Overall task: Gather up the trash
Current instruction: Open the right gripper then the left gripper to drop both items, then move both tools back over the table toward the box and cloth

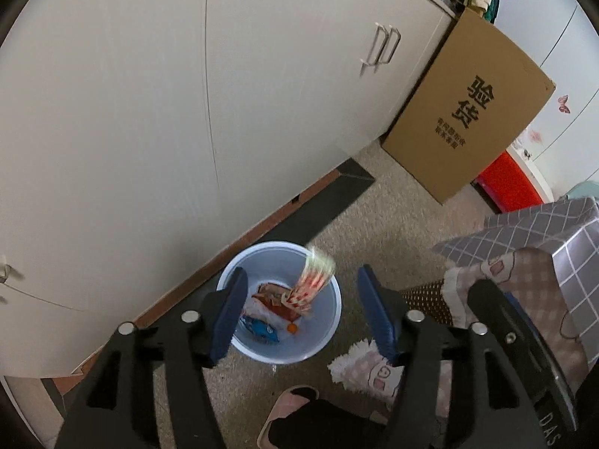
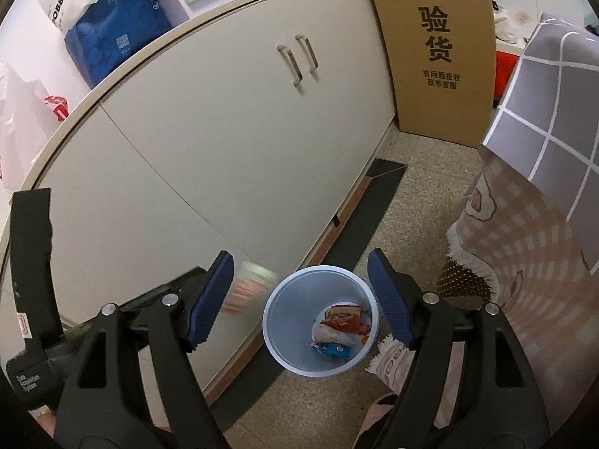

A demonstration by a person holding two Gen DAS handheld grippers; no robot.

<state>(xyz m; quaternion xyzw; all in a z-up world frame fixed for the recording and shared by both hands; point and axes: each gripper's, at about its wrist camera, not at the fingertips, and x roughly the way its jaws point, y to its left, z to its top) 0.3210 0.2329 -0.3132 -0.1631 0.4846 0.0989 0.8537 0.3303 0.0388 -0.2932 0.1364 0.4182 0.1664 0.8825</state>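
Item: waste bin (image 1: 329, 321), pale blue, on the floor at lower centre of both wrist views, beside a white cupboard (image 1: 149, 112). Holds wrappers (image 1: 277, 301).

Item: paper cup (image 1: 312, 284), blurred, apparently in mid-air; the left view puts it over the bin's mouth, the right view just left of the rim (image 2: 249, 286).

Left hand-held gripper (image 1: 301, 316): jaws spread, pinching nothing. Right hand-held gripper (image 2: 299, 299): jaws spread, empty.

Step in hand, we judge: dropping trash into the bin. Next we would check that the cup lands inside, then seek more litter; none shows on the floor here.
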